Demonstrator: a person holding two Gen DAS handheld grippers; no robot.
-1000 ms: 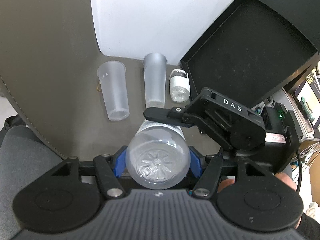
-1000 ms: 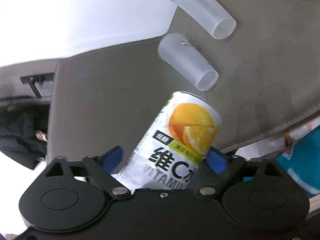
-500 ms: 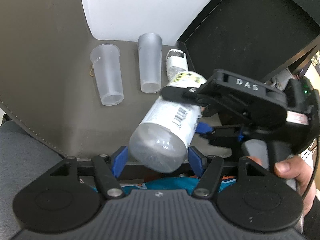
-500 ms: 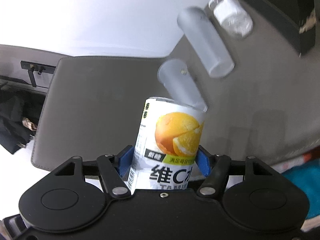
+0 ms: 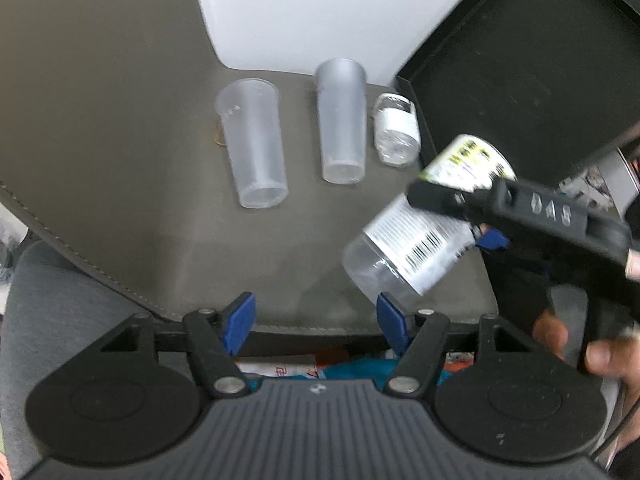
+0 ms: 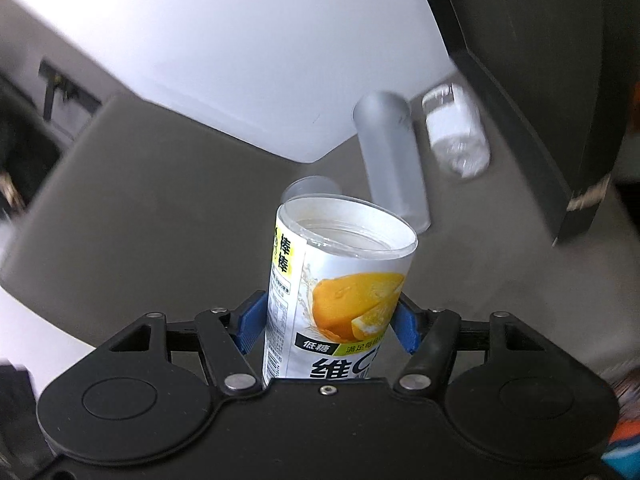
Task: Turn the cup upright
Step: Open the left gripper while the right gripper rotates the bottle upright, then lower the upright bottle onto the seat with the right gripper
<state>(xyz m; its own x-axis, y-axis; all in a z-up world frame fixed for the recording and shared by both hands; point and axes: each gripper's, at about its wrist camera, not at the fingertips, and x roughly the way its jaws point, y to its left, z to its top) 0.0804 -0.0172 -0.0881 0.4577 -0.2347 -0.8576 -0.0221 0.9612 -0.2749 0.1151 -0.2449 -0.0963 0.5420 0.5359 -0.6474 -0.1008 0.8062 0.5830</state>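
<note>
My right gripper [image 6: 326, 322] is shut on a clear cup with an orange-fruit label [image 6: 340, 280], held in the air with its open mouth tilted up and away. In the left wrist view the same cup [image 5: 424, 224] hangs at the right, tilted, clamped by the right gripper [image 5: 480, 216]. My left gripper [image 5: 316, 316] is open and empty above the table's front edge. Two frosted cups [image 5: 256, 152] [image 5: 342, 124] lie on their sides on the grey mat [image 5: 120, 140].
A small clear bottle [image 5: 396, 130] lies beside the right frosted cup. An open black box [image 5: 520, 80] stands at the back right. A white container [image 5: 304, 12] stands at the back. The mat's stitched front edge [image 5: 80, 260] runs below the cups.
The labelled cup has left my left gripper, which opened. My right gripper carried it right and turned it so its mouth points upward.
</note>
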